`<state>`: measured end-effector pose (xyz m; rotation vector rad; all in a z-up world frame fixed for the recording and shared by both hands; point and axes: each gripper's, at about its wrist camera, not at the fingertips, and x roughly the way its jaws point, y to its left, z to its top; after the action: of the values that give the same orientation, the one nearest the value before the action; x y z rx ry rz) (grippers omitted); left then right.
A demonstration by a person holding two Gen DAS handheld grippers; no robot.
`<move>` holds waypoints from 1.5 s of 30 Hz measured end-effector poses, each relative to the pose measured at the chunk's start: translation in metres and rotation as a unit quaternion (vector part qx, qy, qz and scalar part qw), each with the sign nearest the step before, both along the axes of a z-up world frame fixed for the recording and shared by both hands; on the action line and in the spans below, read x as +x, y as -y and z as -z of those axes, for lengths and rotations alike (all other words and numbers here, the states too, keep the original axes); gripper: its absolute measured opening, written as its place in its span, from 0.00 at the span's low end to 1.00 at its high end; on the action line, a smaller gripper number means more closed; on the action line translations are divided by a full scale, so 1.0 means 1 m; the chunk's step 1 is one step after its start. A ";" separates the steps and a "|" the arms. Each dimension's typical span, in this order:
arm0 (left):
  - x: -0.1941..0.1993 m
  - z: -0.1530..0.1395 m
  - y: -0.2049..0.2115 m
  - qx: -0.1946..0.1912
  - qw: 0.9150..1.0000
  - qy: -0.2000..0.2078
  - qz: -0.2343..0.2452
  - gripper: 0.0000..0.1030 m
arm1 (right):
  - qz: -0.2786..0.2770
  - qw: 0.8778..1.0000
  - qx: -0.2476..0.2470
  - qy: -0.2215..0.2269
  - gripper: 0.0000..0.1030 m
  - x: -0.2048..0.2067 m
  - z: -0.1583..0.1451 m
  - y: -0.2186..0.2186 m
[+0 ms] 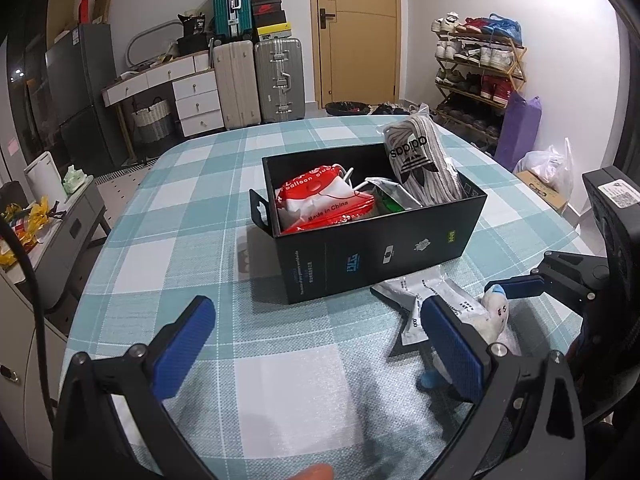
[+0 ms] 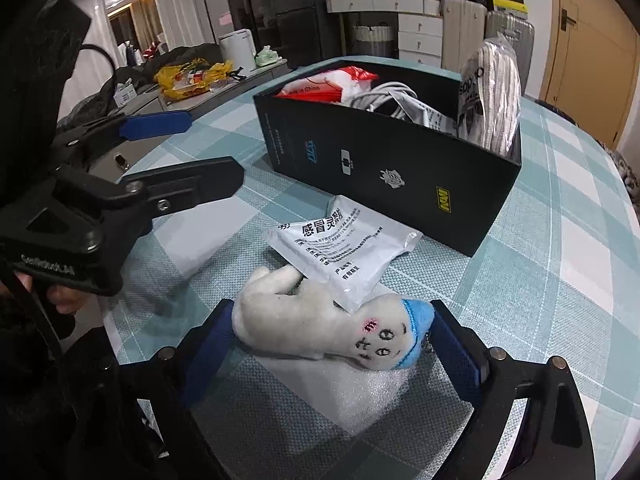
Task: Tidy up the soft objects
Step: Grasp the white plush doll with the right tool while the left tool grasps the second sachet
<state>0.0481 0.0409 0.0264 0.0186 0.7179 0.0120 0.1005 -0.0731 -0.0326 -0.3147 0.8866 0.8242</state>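
White plush toy with a blue cap and stitched face lies on its side on the teal-and-white checked tablecloth, near the front edge, just short of the open black cardboard box. Right gripper straddles it lengthwise: blue pads flank tail and cap with the toy between them, jaws set wide. Left pad looks to be at the fur; I can't tell if either pad is pressing yet. Reads as lining up a pinch, not a hold.

White foil sachet with black Chinese print overlaps the toy's back, one corner resting on it. A straight lift will probably drag or flip the sachet.

Left gripper hovers empty and wide open over bare cloth to the left, out of the way, likely on standby.

Box already holds a red-and-white plastic bag, a silver pouch with green and a bagged grey-white knit bundle with an adidas logo standing at the right end. Room left in the middle, so that's the likely drop spot.

Hidden: the toy's underside, the box floor, pad contact on the cap side. The small metal bit by the cap is too small to identify.
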 end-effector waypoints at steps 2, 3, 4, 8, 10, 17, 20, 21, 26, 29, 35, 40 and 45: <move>0.000 0.000 0.000 0.001 1.000 -0.001 -0.001 1.00 | -0.012 1.000 0.011 0.003 0.91 -0.004 -0.004 0.001; 0.000 0.000 0.000 0.000 1.000 -0.001 0.000 1.00 | -0.017 1.000 0.018 0.006 0.91 -0.006 -0.006 0.002; -0.001 -0.001 0.001 0.001 1.000 -0.001 0.001 1.00 | -0.021 0.999 0.027 0.009 0.91 -0.008 -0.010 0.005; -0.004 -0.005 0.000 0.005 1.000 0.008 -0.006 1.00 | -0.032 0.998 0.060 0.016 0.91 -0.010 -0.023 0.012; -0.005 -0.007 0.000 0.010 1.000 0.011 -0.006 1.00 | -0.033 0.997 0.071 0.026 0.91 -0.012 -0.031 0.017; -0.002 -0.004 0.001 0.002 1.000 0.002 -0.004 1.00 | -0.001 0.994 0.095 0.061 0.91 -0.009 -0.056 0.039; 0.000 0.002 0.010 0.002 1.000 -0.008 0.004 1.00 | 0.026 0.992 0.106 0.061 0.91 0.000 -0.059 0.057; 0.001 0.004 0.013 0.004 1.000 -0.011 0.008 1.00 | 0.038 0.992 0.107 0.061 0.91 0.002 -0.061 0.063; 0.008 0.014 0.030 0.005 0.999 -0.030 0.025 1.00 | 0.068 0.987 0.122 0.075 0.91 0.006 -0.068 0.082; 0.014 0.020 0.040 0.003 0.999 -0.044 0.031 1.00 | 0.087 0.984 0.131 0.078 0.91 0.009 -0.069 0.089; 0.024 0.031 0.058 0.004 0.997 -0.072 0.041 1.00 | 0.100 0.983 0.134 0.077 0.91 0.014 -0.066 0.093; 0.033 0.037 0.068 0.008 0.995 -0.092 0.046 0.98 | 0.105 0.983 0.135 0.071 0.91 0.017 -0.062 0.093; 0.038 0.041 0.073 0.000 0.993 -0.108 0.057 0.84 | 0.107 0.982 0.136 0.069 0.91 0.018 -0.060 0.092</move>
<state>0.0863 -0.0325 -0.0151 0.0617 0.9322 -0.1012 0.1182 -0.1653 0.0270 -0.0351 0.6543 0.7045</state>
